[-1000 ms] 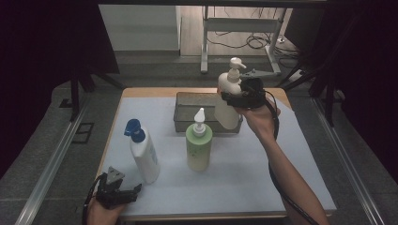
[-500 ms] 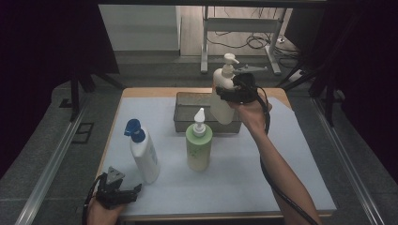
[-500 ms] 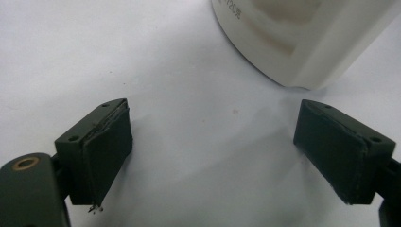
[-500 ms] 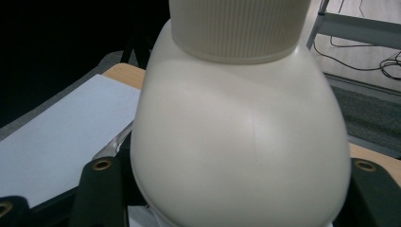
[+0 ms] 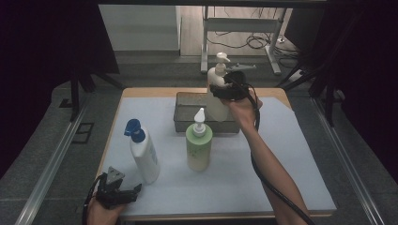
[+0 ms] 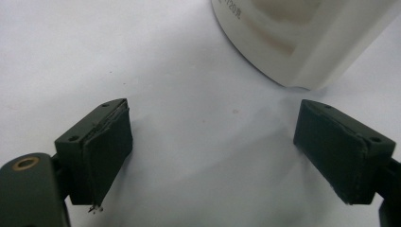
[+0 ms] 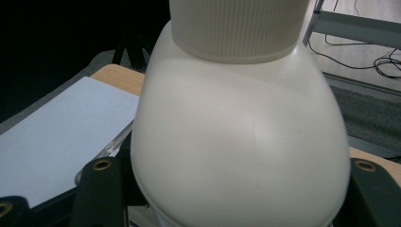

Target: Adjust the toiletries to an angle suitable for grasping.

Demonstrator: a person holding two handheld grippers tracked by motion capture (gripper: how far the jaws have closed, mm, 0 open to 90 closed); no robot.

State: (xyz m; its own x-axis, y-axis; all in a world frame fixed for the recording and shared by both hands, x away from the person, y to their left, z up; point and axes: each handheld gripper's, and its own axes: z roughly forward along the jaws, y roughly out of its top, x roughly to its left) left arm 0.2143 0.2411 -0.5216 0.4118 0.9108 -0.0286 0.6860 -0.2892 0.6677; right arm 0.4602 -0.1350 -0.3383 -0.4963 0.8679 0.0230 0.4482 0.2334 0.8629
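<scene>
My right gripper (image 5: pixel 224 90) is shut on a cream pump bottle (image 5: pixel 217 96), holding it upright over the right part of a dark mesh basket (image 5: pixel 187 111) at the back of the table. In the right gripper view the cream pump bottle (image 7: pixel 241 142) bulges between the jaws, with the basket rim below it. A green pump bottle (image 5: pixel 198 146) stands in front of the basket. A white bottle with a blue cap (image 5: pixel 142 152) stands at front left. My left gripper (image 5: pixel 123 192) rests open at the table's front left edge, its jaws empty, with the white bottle's base (image 6: pixel 302 42) just ahead.
A pale blue mat (image 5: pixel 281 154) covers the wooden table. Dark floor and a metal rail (image 5: pixel 61 150) flank the left side. A metal frame and cables (image 5: pixel 253 33) lie on the floor beyond the table's far edge.
My right gripper has carried the cream bottle left and slightly down, over the basket. The left gripper and the other two bottles have stayed put.
</scene>
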